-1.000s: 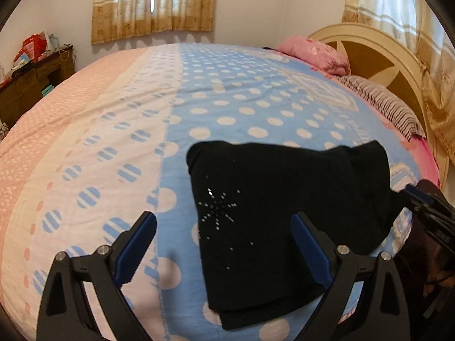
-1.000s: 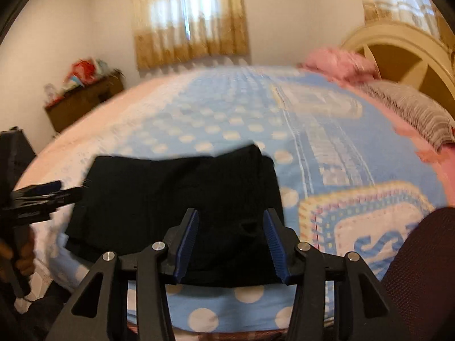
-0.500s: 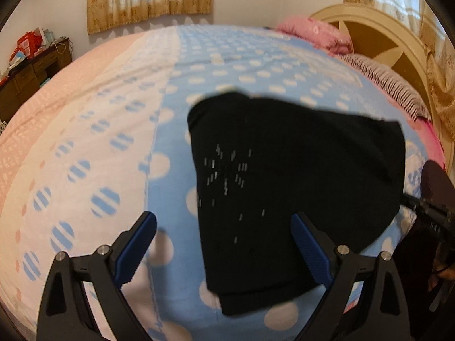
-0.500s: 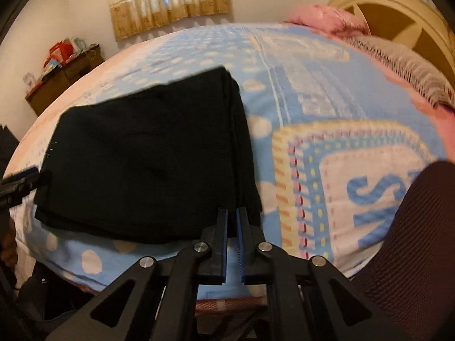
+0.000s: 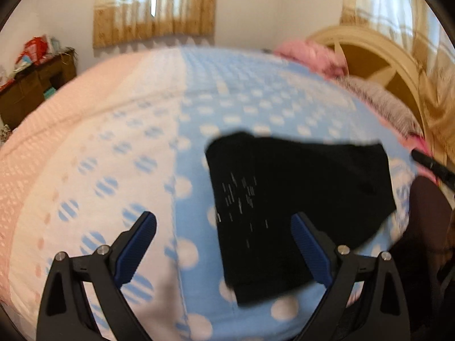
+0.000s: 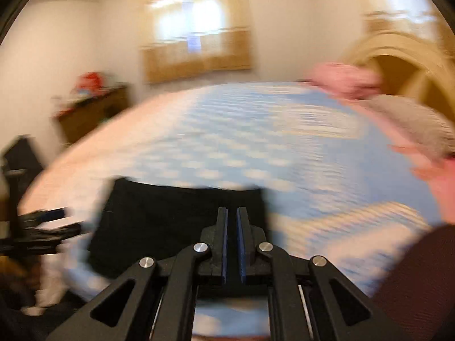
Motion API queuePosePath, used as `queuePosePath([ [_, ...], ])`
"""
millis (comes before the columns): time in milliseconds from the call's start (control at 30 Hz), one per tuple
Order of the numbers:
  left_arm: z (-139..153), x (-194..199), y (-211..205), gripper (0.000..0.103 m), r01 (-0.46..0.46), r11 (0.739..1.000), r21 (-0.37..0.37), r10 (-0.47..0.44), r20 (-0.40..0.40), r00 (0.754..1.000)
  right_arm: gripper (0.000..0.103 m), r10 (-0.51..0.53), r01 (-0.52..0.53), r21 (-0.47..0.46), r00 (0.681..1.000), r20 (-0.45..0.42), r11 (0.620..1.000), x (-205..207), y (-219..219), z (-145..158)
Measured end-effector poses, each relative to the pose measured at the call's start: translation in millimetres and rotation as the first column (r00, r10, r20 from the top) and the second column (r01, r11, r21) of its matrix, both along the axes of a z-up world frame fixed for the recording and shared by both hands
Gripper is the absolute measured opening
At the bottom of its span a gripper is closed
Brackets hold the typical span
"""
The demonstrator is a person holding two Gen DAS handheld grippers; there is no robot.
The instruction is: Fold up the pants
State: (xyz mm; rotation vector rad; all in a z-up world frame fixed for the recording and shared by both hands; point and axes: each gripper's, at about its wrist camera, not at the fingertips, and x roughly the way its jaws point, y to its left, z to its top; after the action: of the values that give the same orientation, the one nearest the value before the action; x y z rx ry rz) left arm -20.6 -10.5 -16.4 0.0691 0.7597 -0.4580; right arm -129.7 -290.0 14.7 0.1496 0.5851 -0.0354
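Since the right gripper had closed with nothing visibly between its pads and lifted away, the folded pants lay finished beside the wide-open, empty left gripper.

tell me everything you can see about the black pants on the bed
The black pants lie folded into a flat, roughly rectangular bundle on the dotted blue bedspread, near the bed's front edge. The fabric looks soft and matte, with small pale sparkles scattered near one end. Layered edges show at the near corner. Neither gripper visibly touches them; the right wrist view is blurred.
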Motion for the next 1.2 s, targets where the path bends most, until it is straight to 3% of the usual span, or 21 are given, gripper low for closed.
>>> queuePosePath([
  [67, -5, 10, -3, 0.098, -0.028, 1.000, -0.002, 0.028, -0.011, 1.000, 0.007, 0.141, -0.139, 0.084, 0.990, -0.018, 0.987, 31, 22, -2],
  [133, -17, 19, -5, 0.098, -0.080, 0.997, 0.012, 0.081, -0.035, 0.996, 0.007, 0.267, -0.262, 0.106, 0.963, -0.040, 0.959, 67, 51, -9],
  [233, -42, 26, -1, 0.096, -0.117, 0.993, -0.005, 0.115, -0.151, 0.982, 0.007, 0.383, -0.371, 0.138, 0.920, -0.080, 0.919, 114, 86, -19],
  [367, -50, 5, -17, 0.096, -0.086, 0.992, 0.093, 0.093, -0.078, 0.993, 0.007, 0.475, -0.463, 0.108, 0.868, -0.146, 0.880, 160, 132, -37],
  [433, -51, 0, -19, 0.096, -0.070, 0.993, 0.099, 0.078, -0.073, 0.994, 0.007, 0.544, -0.526, 0.139, 0.806, -0.233, 0.839, 179, 155, -59],
  [500, -53, 0, -18, 0.097, -0.063, 0.993, 0.097, 0.071, -0.081, 0.994, 0.005, 0.559, -0.530, 0.179, 0.772, -0.303, 0.829, 197, 167, -87],
  [633, -52, 1, -23, 0.098, -0.048, 0.992, 0.113, 0.057, -0.073, 0.996, 0.000, 0.541, -0.449, 0.326, 0.788, -0.294, 0.832, 228, 164, -100],
  [733, -51, 0, -20, 0.099, -0.024, 0.994, 0.103, 0.032, -0.080, 0.996, 0.001, 0.500, -0.399, 0.343, 0.815, -0.291, 0.850, 235, 158, -93],
  [800, -50, -4, -17, 0.100, -0.007, 0.996, 0.084, 0.014, -0.082, 0.997, 0.004, 0.475, -0.389, 0.346, 0.855, -0.210, 0.854, 227, 143, -71],
  [867, -51, -6, -17, 0.103, -0.004, 0.997, 0.081, 0.011, -0.085, 0.996, 0.004, 0.467, -0.396, 0.353, 0.872, -0.145, 0.848, 213, 131, -52],
  [967, -52, -7, -19, 0.103, -0.006, 0.994, 0.107, 0.014, -0.078, 0.997, 0.004, 0.483, -0.431, 0.278, 0.862, -0.154, 0.858, 193, 130, -37],
  [1033, -51, -6, -23, 0.103, -0.005, 0.995, 0.100, 0.013, -0.083, 0.996, 0.004, 0.502, -0.470, 0.184, 0.835, -0.225, 0.863, 190, 144, -45],
  [1100, -51, -7, -26, 0.103, 0.004, 0.995, 0.099, 0.005, -0.092, 0.996, 0.004, 0.456, -0.462, 0.075, 0.812, -0.366, 0.884, 199, 159, -73],
  [1200, -51, -12, -30, 0.103, 0.037, 0.993, 0.116, -0.026, -0.099, 0.995, 0.004, 0.412, -0.426, 0.038, 0.845, -0.341, 0.904, 218, 164, -85],
])
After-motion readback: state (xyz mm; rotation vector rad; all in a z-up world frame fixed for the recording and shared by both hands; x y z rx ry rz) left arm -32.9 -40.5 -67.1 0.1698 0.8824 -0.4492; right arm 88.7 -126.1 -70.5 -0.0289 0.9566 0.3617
